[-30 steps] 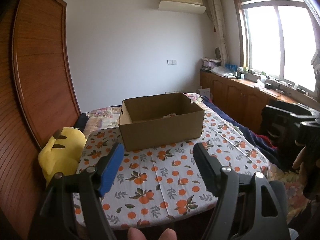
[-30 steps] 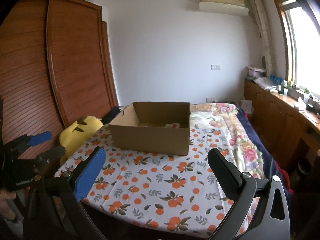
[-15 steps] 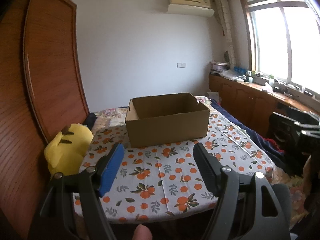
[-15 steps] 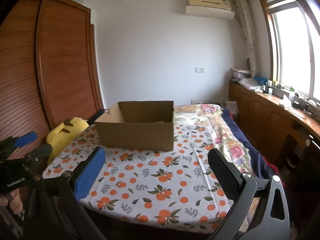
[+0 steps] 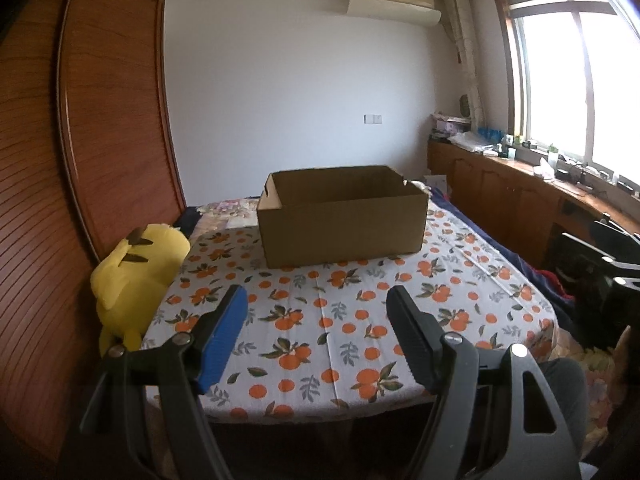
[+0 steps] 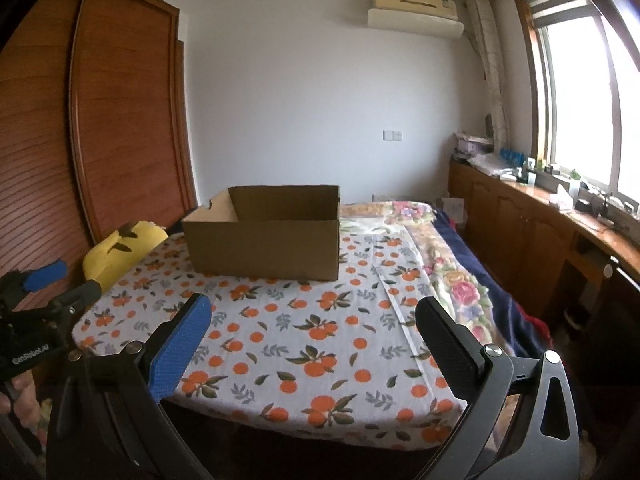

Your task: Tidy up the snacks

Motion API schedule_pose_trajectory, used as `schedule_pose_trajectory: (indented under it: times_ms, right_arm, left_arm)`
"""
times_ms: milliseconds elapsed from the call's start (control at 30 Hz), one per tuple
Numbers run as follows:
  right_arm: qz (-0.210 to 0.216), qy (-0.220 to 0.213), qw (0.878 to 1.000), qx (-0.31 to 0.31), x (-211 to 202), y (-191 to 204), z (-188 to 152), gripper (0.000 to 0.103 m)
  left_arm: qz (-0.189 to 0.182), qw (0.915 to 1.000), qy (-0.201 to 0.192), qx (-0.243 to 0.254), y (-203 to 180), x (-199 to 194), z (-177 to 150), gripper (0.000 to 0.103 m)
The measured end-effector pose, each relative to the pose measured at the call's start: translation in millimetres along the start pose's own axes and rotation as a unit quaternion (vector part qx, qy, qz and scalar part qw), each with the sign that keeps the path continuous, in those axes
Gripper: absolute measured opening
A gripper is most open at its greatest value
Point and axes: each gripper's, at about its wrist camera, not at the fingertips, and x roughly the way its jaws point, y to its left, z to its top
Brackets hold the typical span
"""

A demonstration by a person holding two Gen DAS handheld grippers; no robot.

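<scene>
Both cameras lower than before, box interior now hidden. Cardboard box (image 5: 342, 216) on bed (image 5: 344, 320), 12 o'clock from left hand-held gripper (image 5: 316, 304), 11 o'clock from right hand-held gripper (image 6: 312, 316); both wide open, empty.

Both wrist views face the bed's foot from nearby, sharing the cardboard box (image 5: 342, 216) (image 6: 264, 232).
</scene>
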Motion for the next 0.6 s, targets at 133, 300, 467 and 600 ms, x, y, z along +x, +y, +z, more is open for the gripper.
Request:
schedule_pose_trajectory:
  times_ms: [133, 300, 467, 600]
  right_arm:
    - [0.002, 0.004, 1.000, 0.005, 0.7, 1.0, -6.4, 0.103]
    - [0.001, 0.007, 1.000, 0.004, 4.6, 1.5, -7.1, 0.103]
    - [-0.004, 0.001, 1.000, 0.004, 4.2, -1.0, -7.1, 0.103]
    - [-0.002, 0.000, 1.000, 0.009, 4.5, -3.2, -8.2, 0.103]
  left_arm:
    - [0.009, 0.9999, 0.003, -0.006, 4.4, 2.5, -5.7, 0.073]
    - [0.020, 0.9998, 0.003, -0.007, 8.3, 4.6, -7.0, 0.073]
    - [0.029, 0.9996, -0.001, -0.004, 8.9, 4.1, -7.7, 0.073]
    - [0.033, 0.9994, -0.009, 0.001, 7.5, 1.3, -7.2, 0.073]
